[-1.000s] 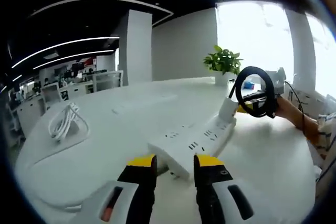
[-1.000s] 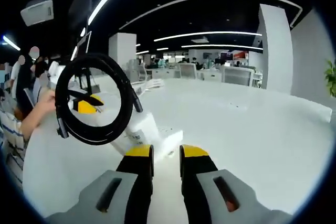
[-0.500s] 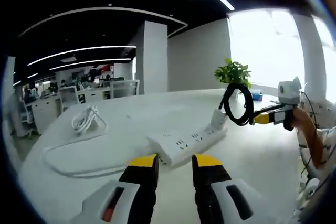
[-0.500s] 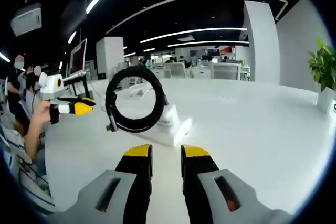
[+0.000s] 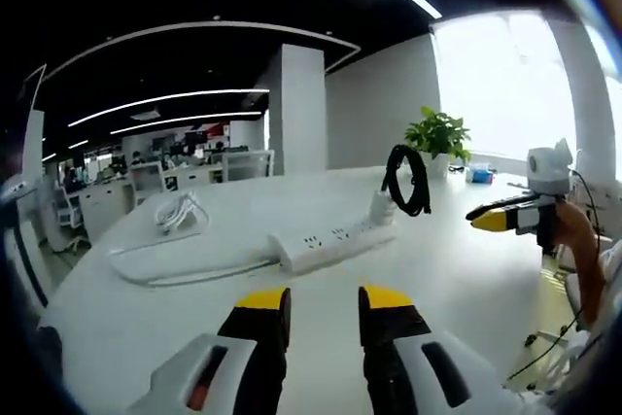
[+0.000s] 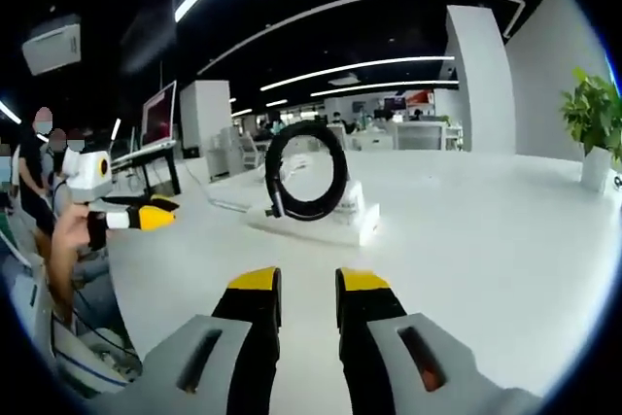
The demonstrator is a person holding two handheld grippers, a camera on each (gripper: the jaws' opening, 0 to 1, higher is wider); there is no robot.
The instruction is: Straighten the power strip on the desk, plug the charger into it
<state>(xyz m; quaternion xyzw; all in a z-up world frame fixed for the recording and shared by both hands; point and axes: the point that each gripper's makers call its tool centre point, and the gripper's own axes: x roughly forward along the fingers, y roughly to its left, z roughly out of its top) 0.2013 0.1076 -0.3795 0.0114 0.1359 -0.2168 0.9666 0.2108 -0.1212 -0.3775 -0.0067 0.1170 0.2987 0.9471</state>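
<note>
In the left gripper view, the left hand-held gripper [image 5: 324,300] is seen at bottom centre, jaws slightly parted and empty. The strip [image 5: 326,244] lies mid-frame on the white surface [image 5: 457,289], with the charger [image 5: 382,206] and black cable coil [image 5: 407,179] at its far end. A white cord [image 5: 175,213] lies left, a plant [image 5: 439,133] behind. No writing is legible.

In the right gripper view, the right hand-held gripper [image 6: 307,286] is likewise slightly open and empty; the strip [image 6: 321,228] and coil [image 6: 306,170] sit centre, office desks behind.

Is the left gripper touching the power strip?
Apart. In the left gripper view, bare desk lies between the left gripper and the power strip.
</note>
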